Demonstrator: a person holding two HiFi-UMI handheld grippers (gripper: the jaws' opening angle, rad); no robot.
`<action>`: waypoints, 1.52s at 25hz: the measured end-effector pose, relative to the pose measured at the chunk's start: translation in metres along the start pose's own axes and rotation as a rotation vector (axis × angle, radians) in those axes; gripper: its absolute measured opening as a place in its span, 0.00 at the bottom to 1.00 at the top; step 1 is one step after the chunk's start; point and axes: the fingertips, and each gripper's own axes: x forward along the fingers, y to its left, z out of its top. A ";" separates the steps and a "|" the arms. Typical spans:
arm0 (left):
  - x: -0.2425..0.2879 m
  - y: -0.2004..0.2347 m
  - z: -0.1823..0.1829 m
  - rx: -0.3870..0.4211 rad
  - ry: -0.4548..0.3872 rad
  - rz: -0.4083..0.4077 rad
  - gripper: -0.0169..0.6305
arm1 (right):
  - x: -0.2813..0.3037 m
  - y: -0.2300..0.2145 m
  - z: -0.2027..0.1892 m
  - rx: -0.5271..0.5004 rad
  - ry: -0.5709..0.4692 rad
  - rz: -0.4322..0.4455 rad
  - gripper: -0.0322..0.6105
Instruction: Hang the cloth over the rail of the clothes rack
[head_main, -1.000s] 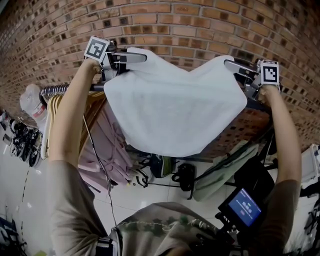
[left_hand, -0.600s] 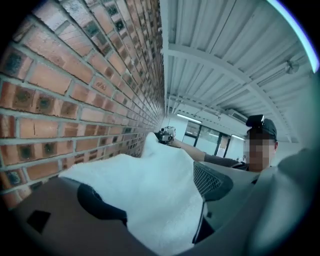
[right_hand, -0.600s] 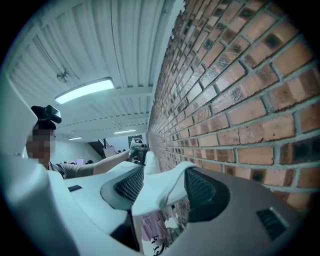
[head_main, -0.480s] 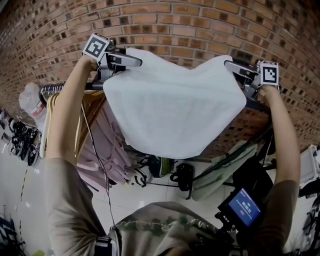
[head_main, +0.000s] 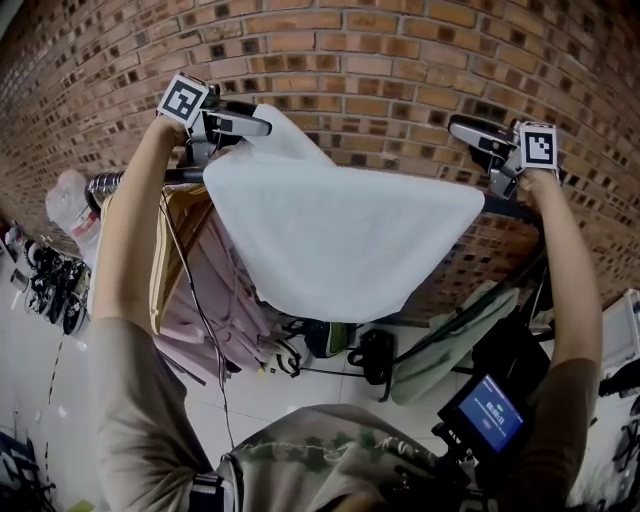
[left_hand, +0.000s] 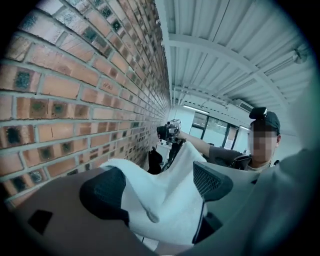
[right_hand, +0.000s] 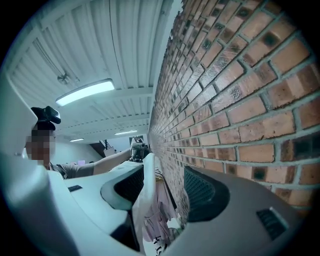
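A white cloth (head_main: 340, 235) hangs draped over the dark rail (head_main: 130, 180) of the clothes rack in front of a brick wall. My left gripper (head_main: 255, 122) is at the cloth's raised upper left corner. In the left gripper view its jaws (left_hand: 157, 187) stand wide open, with the cloth (left_hand: 165, 200) lying loosely between them. My right gripper (head_main: 457, 128) is open just above the cloth's right corner, which has sunk to the rail. In the right gripper view (right_hand: 165, 190) the cloth's edge (right_hand: 145, 185) lies beside the left pad, with a gap to the other.
Pink garments (head_main: 210, 290) on wooden hangers hang from the rail under the cloth's left side. A green garment (head_main: 450, 340) hangs lower right. Shoes (head_main: 50, 290) lie on the floor at left. A device with a blue screen (head_main: 485, 415) sits at my waist. The brick wall (head_main: 380, 60) is close behind.
Both grippers' jaws have opened. The cloth's right corner has slipped out of the right gripper and dropped onto the rail. The left gripper has drifted slightly left.
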 end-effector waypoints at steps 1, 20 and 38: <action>0.001 0.000 -0.003 0.007 0.013 -0.003 0.70 | 0.001 0.001 0.000 -0.005 0.002 0.005 0.41; 0.020 -0.006 -0.037 0.024 0.139 -0.047 0.70 | -0.020 0.019 0.050 -0.058 -0.171 0.004 0.41; 0.037 -0.007 -0.082 0.050 0.351 -0.062 0.70 | -0.086 0.128 0.095 -0.327 -0.382 -0.016 0.41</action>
